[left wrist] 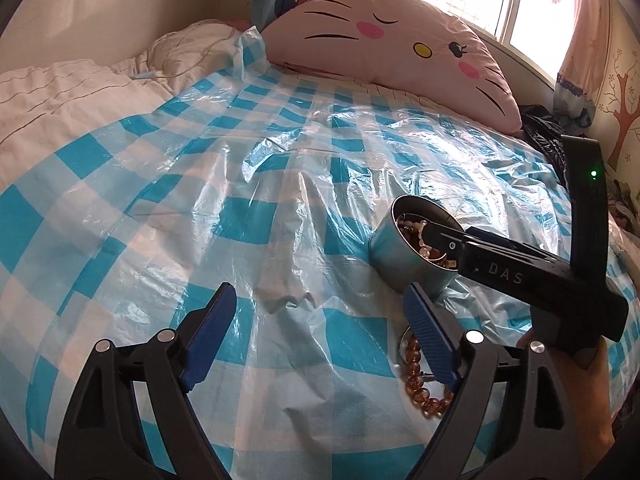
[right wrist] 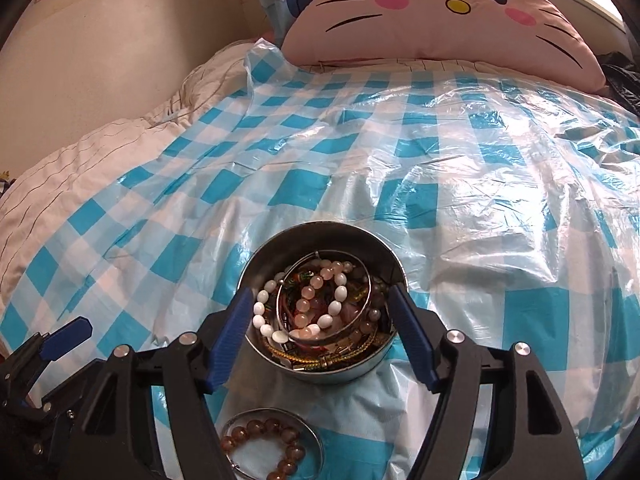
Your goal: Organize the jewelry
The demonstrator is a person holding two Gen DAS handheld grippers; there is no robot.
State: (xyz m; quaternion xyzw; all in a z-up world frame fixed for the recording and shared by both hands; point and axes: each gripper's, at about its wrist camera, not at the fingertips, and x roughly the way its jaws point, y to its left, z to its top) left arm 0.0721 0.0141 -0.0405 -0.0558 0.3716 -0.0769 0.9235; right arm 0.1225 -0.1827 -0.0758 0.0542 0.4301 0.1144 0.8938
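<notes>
Reaching into the round metal tin (right wrist: 320, 376) of mixed beaded jewelry on the blue-checked plastic sheet (right wrist: 460, 200), the right gripper (right wrist: 320, 316), jaws wide and empty, must next close on one piece.

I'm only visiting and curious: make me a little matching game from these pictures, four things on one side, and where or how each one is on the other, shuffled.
Things:
1. round metal tin
2. amber bead bracelet
3. cat-face pillow
4. left gripper

Places or states:
A. at the head of the bed
B. open, nothing between its fingers
C. lying on the checked plastic sheet, outside the tin
D. full of bracelets and bangles

Pairs: 1-D, 2-C, 3-A, 4-B
</notes>
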